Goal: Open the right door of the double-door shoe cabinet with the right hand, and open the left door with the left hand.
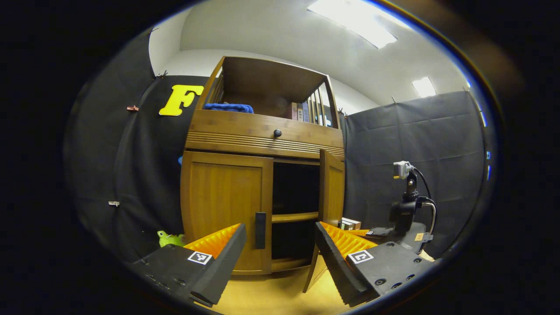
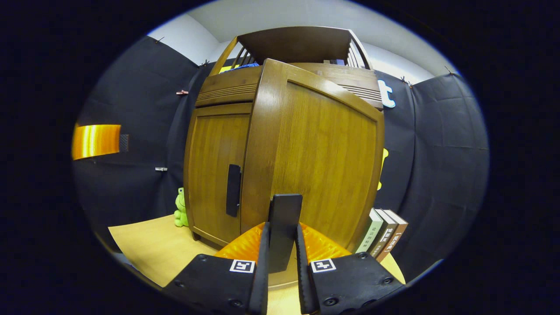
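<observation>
While the right gripper (image 2: 282, 262) is clamped with both fingers on the dark vertical handle of the right door (image 2: 285, 227), the left gripper (image 1: 280, 258) hangs with its two fingers spread wide apart, gripping nothing.

Right gripper view: the handle stands upright between the two fingers, rising just above them. Behind it the right door of the brown wooden double-door shoe cabinet (image 2: 323, 166) is swung out toward the camera, its panel facing the viewer. To the left of it the left door (image 2: 214, 166) lies flush in the cabinet front, with its own dark upright handle (image 2: 233, 190) near its right edge. A small green frog toy (image 2: 180, 208) sits on the pale wooden floor (image 2: 148, 245) near the cabinet's left corner; a few books (image 2: 385, 238) lean at the right of the open door.

Left gripper view: the spread fingers frame the left door's handle (image 1: 260, 230), which stands farther off, not touched. The left door (image 1: 225, 205) is closed; the right door (image 1: 331, 188) stands ajar, showing dark shelves (image 1: 295, 216) inside. Above both doors runs a drawer front with a round dark knob (image 1: 277, 133), and on the open top shelf lie a folded blue cloth (image 1: 228, 107) and upright books (image 1: 302, 112). At far right a small grey camera on a black stand (image 1: 404, 197) rises before the black cloth wall (image 1: 415, 131).
</observation>
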`<state>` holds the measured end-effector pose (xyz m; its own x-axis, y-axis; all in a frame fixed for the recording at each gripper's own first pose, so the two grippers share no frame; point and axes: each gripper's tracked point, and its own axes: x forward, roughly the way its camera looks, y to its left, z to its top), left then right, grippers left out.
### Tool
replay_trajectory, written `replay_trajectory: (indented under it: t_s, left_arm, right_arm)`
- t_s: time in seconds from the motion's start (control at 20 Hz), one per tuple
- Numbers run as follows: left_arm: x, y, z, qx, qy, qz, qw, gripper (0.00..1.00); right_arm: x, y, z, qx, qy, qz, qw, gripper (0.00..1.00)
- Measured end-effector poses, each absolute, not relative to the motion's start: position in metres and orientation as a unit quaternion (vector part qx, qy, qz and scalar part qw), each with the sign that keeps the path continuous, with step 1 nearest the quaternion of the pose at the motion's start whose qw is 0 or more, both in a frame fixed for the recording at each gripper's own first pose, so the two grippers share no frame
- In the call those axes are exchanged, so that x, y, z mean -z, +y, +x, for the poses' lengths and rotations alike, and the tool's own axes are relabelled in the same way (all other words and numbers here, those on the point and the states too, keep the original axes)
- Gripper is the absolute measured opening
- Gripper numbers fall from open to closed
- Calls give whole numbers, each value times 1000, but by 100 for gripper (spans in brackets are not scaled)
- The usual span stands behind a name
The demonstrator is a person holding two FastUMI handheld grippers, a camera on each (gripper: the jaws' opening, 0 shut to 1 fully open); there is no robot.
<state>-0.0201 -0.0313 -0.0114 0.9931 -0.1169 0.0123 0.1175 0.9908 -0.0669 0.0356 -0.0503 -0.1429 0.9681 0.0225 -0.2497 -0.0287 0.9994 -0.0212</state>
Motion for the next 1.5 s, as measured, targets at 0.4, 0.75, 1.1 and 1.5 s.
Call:
replay_trajectory:
  t_s: [0.4, 0.75, 1.1, 1.5]
  left_arm:
    - [13, -72, -16, 93, -5, -39, 995, 97]
    - [16, -95, -11, 110, -1, -42, 993, 96]
    - [15, -106, -11, 120, -2, -47, 992, 97]
    - [16, -115, -8, 123, -1, -52, 991, 97]
  right_arm:
    - [134, -81, 2, -1, 125, -18, 992, 27]
    - [135, -108, -19, 20, 138, -29, 990, 31]
    - [132, -138, -34, 53, 142, -30, 988, 25]
    - [126, -197, -59, 130, 152, -47, 979, 20]
